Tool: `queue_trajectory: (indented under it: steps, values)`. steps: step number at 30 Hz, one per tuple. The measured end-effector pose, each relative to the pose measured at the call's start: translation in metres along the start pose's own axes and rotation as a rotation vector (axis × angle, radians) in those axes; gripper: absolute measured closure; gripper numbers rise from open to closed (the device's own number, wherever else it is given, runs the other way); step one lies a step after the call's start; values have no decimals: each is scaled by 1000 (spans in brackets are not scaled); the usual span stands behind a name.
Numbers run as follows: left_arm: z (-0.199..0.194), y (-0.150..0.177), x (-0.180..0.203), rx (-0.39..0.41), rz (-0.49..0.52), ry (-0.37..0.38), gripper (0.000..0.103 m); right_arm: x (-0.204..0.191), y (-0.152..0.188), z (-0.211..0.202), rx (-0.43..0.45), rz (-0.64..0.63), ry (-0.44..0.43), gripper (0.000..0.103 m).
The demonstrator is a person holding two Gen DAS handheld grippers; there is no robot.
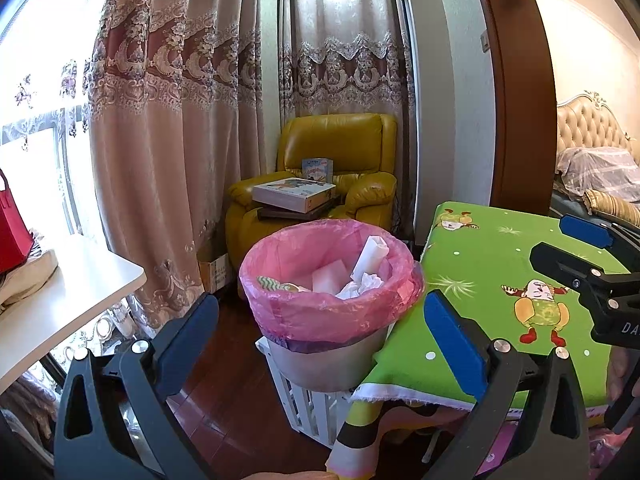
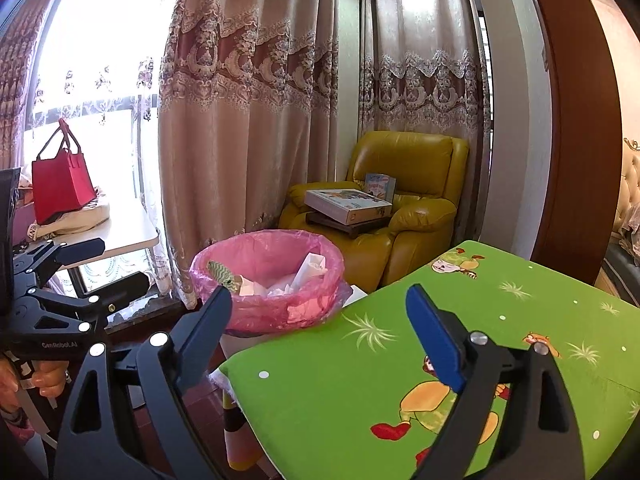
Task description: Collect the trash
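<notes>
A grey trash bin with a pink liner (image 1: 332,280) stands on a white crate beside the green cartoon tablecloth (image 1: 492,276). Crumpled white paper, a white paper roll (image 1: 370,258) and a green striped wrapper (image 1: 270,284) lie inside it. My left gripper (image 1: 320,334) is open and empty, just in front of the bin. My right gripper (image 2: 320,332) is open and empty, over the table's near left corner, with the bin (image 2: 272,280) just beyond it. The green cloth (image 2: 480,320) shows no trash on it. Each gripper shows at the edge of the other's view.
A yellow leather armchair (image 1: 340,168) with boxes on it stands behind the bin. Long patterned curtains (image 1: 168,120) hang at the back. A white side table (image 2: 120,236) at the left holds a red bag (image 2: 62,184). A bed (image 1: 592,160) is at the far right.
</notes>
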State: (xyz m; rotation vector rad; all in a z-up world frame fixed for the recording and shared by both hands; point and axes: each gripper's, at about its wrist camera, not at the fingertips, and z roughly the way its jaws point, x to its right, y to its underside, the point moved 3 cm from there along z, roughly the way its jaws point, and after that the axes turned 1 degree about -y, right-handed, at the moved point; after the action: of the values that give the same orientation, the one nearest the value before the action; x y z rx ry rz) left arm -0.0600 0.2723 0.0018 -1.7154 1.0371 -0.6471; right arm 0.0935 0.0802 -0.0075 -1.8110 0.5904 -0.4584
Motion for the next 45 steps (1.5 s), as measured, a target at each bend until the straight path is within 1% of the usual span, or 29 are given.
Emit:
queue_trajectory:
  steps: [17,45]
  values:
    - [0,2,-6,-1,-8,-3,7,-4,3,2,-15,4,-7,16]
    - [1,0,-4,-7,-1,6,7,-4,5,7,-27,14,-14,15]
